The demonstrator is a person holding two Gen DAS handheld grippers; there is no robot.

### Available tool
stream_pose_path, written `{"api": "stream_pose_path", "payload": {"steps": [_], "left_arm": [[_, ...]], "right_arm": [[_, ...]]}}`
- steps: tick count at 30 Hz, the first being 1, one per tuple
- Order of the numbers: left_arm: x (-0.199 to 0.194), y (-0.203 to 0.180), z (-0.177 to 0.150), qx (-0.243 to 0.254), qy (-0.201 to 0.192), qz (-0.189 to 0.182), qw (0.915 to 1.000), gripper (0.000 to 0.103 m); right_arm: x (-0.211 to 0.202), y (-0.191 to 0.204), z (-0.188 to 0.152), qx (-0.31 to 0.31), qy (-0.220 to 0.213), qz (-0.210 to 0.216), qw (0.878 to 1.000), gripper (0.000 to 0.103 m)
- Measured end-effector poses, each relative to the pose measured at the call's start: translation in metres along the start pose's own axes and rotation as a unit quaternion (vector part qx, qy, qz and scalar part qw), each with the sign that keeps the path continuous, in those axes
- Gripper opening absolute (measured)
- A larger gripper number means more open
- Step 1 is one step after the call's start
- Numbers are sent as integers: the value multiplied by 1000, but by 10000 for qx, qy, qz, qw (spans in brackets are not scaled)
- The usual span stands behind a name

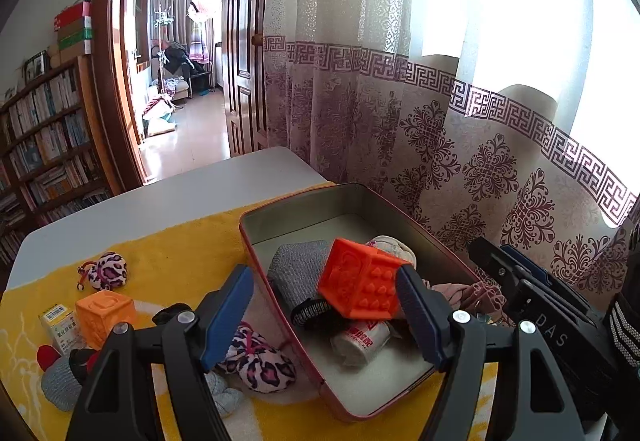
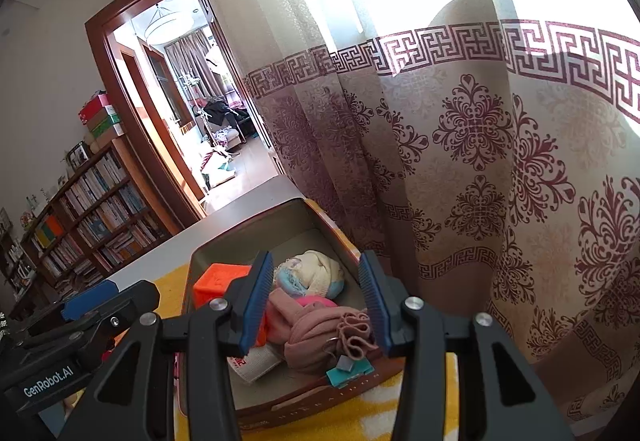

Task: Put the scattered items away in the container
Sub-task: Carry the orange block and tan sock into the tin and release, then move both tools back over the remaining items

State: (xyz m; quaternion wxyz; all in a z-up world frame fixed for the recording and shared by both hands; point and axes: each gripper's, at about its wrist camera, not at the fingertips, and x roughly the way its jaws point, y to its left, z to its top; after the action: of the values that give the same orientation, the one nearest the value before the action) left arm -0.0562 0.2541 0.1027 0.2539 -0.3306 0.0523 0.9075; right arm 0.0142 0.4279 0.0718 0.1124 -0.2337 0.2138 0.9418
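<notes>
Over the tin (image 1: 280, 209), in the left wrist view, the left gripper (image 1: 324, 315) has its jaws spread; the red cube (image 1: 362, 283) sits tilted between them, its right face touching or just beside the right pad, well apart from the left pad. The cube lies inside the tin on a grey cloth (image 1: 296, 269) and a white tube (image 1: 360, 341), with a black strap (image 1: 310, 311) just below it. On the yellow towel (image 1: 180, 253) left of the tin lie an orange cube (image 1: 104, 315), a small box (image 1: 60, 323), a leopard pouch (image 1: 106, 271) and a bigger leopard bundle (image 1: 256, 361) against the tin wall. The right gripper (image 1: 532, 281) shows at the right edge.

From the right wrist view, the right gripper (image 2: 316, 305) has its jaws spread over the near end of the tin (image 2: 248, 237), with nothing pinched. Below and between the pads lies a pink cloth (image 2: 320, 337), free of both; behind it a cream bundle (image 2: 316, 269), and the red cube (image 2: 218, 281) to the left. A teal tag (image 2: 346, 371) lies on the tin's near rim. The left gripper (image 2: 92, 305) reaches in from the left.
</notes>
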Motion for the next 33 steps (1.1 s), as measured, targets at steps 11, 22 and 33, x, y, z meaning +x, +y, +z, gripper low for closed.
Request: {"api": "stream_pose_path", "payload": {"steps": [11,22,33], "left_arm": [[-8,27,-12,-270,88,191,9994,75],[-25,73,-25,-701,91,461,9964,75],[-45,124,-51,-1097,126,771,9909,75]], "right_arm": [[-1,7,-5,-76,23,28,10000,52],[-6,36,-12,-303,113,248,9992,57],[-7,88,-34,-804,417,763,9930,63]]}}
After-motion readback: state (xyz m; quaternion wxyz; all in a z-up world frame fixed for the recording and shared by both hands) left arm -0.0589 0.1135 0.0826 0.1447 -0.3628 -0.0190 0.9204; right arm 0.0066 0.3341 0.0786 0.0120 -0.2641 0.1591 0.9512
